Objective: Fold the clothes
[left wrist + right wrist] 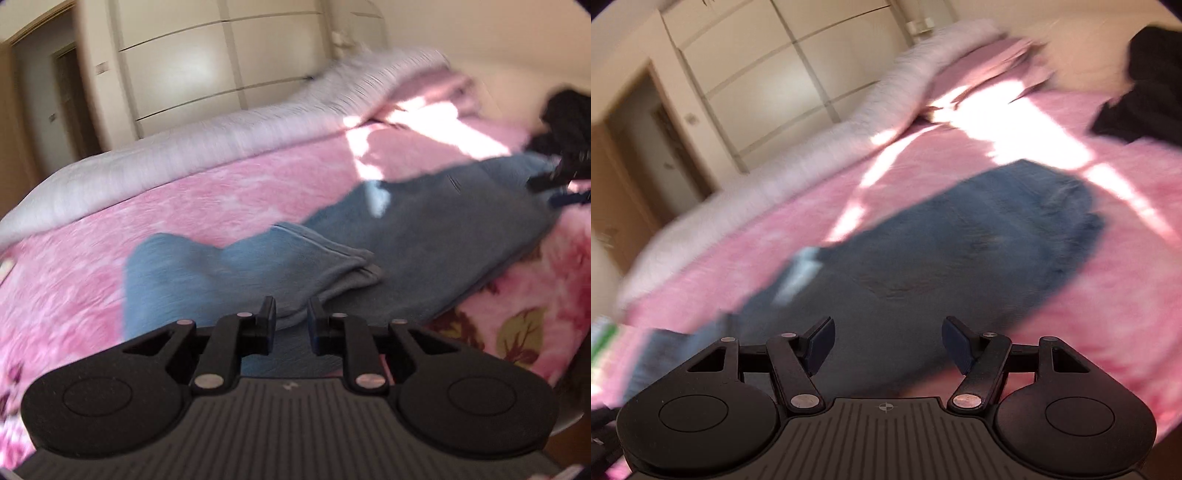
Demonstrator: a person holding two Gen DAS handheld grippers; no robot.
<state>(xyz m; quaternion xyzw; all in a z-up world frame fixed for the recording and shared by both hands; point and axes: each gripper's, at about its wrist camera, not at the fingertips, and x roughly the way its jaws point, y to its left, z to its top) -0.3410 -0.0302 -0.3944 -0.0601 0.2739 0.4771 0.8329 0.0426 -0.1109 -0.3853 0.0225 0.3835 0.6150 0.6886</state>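
left claw (291,317) stands slightly apart with nothing between its pads, just short of the blue garment's (332,266) folded-over flap; right claw (886,343) gapes wide and empty over the same garment. garment lies mid-bed on the pink blanket (229,192). risk: the loose flap springs back, or a claw pinches blanket pile along with cloth.

Blue-grey garment on a pink bed — colours of the room

A blue-grey garment (424,240) is lying on a mottled pink blanket (229,199), which is showing dark red blossoms and a yellow-green leaf toward 4 o'clock in the left wrist view. A white fuzzy cover (207,147) is edging it toward 11 o'clock, a black cloth (1145,81) is sitting at 2 o'clock, and bright white sunlight is streaking across the pink. Behind, cream wardrobe doors (207,62) are glowing pale — the grippers' frames are showing black, their pads (822,345) dark blue.
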